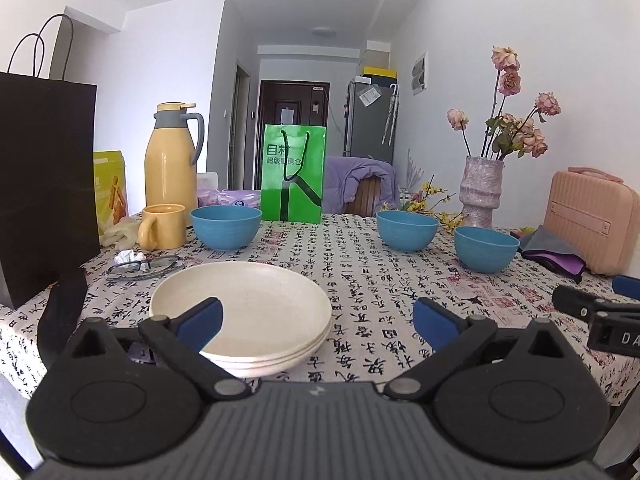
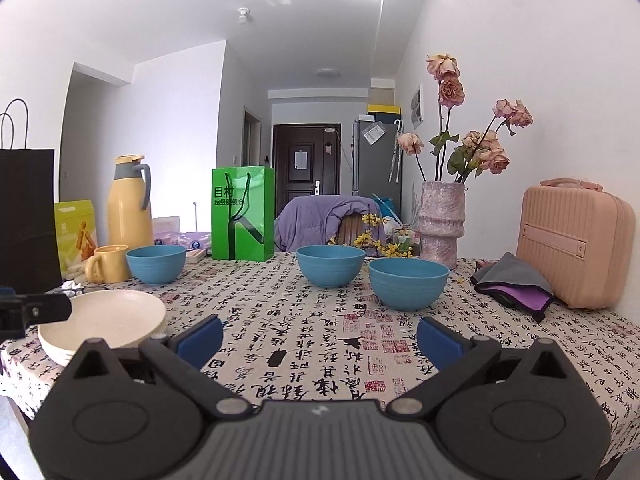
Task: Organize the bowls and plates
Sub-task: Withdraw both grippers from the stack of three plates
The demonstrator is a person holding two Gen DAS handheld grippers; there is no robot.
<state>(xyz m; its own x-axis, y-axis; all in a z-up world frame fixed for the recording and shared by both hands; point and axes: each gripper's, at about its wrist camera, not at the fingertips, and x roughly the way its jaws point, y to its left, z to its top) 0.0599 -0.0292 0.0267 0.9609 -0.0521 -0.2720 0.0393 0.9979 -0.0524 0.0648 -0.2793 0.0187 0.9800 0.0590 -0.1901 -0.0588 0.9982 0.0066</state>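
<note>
Three cream round plates (image 1: 244,312) sit stacked near the worktop's (image 1: 380,280) near left edge. Three blue plastic-looking bowls (image 2: 408,282) stand apart toward the far edge. Both the left tongs (image 1: 316,320) and right tongs (image 2: 320,336) are wide and empty. The bowls look light and stiff; I'd pinch one by its rim.

Left gripper (image 1: 318,320) wide open; right gripper (image 2: 320,338) wide open, empty

Cream plates (image 1: 240,304) stacked near table edge; three blue bowls (image 1: 407,230) upright, apart.
</note>
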